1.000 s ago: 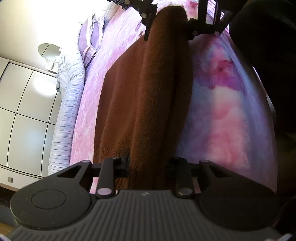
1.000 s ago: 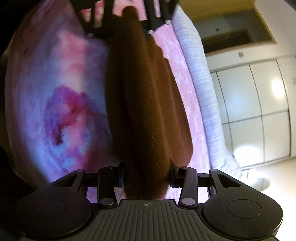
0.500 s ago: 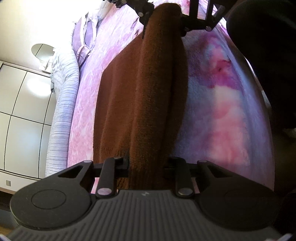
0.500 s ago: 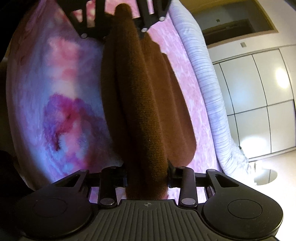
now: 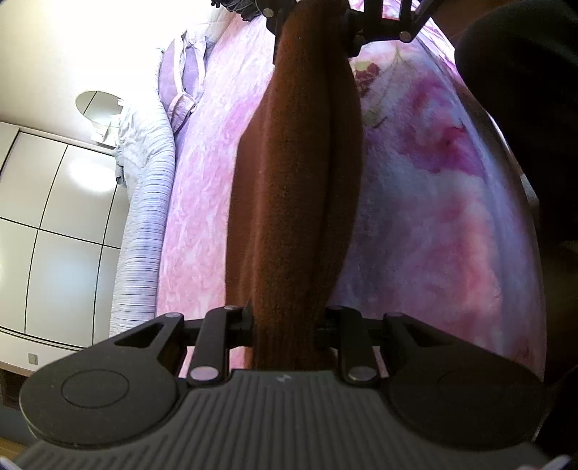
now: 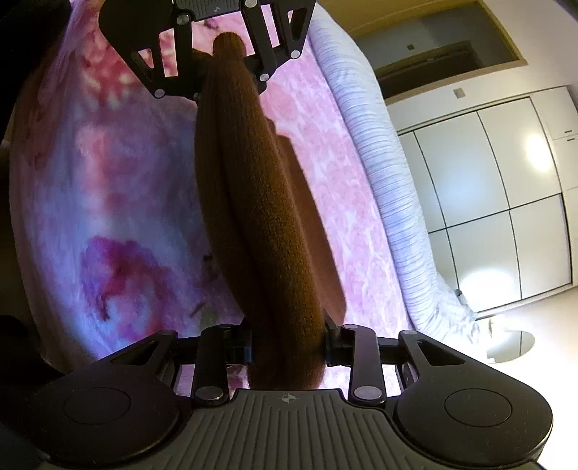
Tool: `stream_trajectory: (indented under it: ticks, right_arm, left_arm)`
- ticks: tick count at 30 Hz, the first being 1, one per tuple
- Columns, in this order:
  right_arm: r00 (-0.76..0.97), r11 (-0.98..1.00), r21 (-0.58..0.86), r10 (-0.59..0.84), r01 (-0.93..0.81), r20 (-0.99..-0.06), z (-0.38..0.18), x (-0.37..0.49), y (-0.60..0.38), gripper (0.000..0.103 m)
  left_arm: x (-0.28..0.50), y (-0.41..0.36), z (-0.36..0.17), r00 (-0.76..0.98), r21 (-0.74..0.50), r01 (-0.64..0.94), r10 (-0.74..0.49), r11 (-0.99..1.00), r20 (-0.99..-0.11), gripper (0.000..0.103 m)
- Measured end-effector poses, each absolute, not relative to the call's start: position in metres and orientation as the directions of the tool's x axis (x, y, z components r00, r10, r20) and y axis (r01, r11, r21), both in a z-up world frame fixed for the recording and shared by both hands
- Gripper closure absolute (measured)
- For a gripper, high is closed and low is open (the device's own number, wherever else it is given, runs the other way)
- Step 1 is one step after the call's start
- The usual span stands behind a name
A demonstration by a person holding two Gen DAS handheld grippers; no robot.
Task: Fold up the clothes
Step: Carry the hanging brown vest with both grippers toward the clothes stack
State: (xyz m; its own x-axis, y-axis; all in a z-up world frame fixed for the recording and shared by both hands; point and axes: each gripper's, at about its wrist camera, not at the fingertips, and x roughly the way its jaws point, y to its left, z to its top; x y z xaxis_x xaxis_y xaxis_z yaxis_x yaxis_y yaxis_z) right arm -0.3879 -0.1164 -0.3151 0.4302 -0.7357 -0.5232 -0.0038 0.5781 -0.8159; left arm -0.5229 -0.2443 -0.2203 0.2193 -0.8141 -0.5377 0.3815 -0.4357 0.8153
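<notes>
Left claw (image 5: 285, 327) clamped narrow on one end of a brown knit sweater (image 5: 296, 202), both fingers pressed into the bunched fabric. Right claw (image 6: 289, 341) likewise closed tight on the opposite end of the same sweater (image 6: 260, 217). Stretched as a thick gathered band between the two claws, raised above a bed with a pink and purple floral bedspread (image 5: 433, 224). In the left wrist view, visible at the top edge holding the far end: the right claw (image 5: 314, 32). In the right wrist view, seen at the top gripping the far end: the left claw (image 6: 224, 65), with a rounded tip of knit poking out past its fingers. A loose flap of the sweater drooping off the band toward the paler pink side of the bedspread (image 6: 325, 188); cannot tell whether it touches the bed. Along the far side of the bed, a rolled grey-white striped duvet (image 5: 144, 224), seen also in the right wrist view (image 6: 390, 188). Near the head of the bed, a lilac pillow (image 5: 180, 79) beside the duvet. Beyond the duvet, white panelled wardrobe doors (image 6: 498, 195) with bright reflections. A small round mirror-like disc (image 5: 97, 105) just past the end of the duvet
</notes>
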Motion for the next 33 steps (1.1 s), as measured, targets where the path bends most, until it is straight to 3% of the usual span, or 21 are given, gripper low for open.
stream_trajectory:
  ticks: [15,24,33]
  right_arm:
    - [0.46,0.54,-0.839,-0.761,0.057,-0.458,-0.27,-0.398,-0.096,0.072]
    - [0.488,0.569,-0.817,-0.741,0.091,-0.461,-0.274,-0.39,-0.131,0.073]
    - [0.548,0.601,-0.791,-0.702,0.114,-0.455,-0.243,-0.37,-0.18,0.074]
  left_arm:
    - [-0.512,-0.225,-0.166,0.198,0.869,0.36,-0.883,-0.339,-0.426,0.083]
    - [-0.488,-0.249,-0.165,0.174,0.855,0.398,-0.888,-0.333,-0.426,0.083]
    - [-0.436,-0.288,-0.142,0.119,0.819,0.453,-0.887,-0.352,-0.447,0.084]
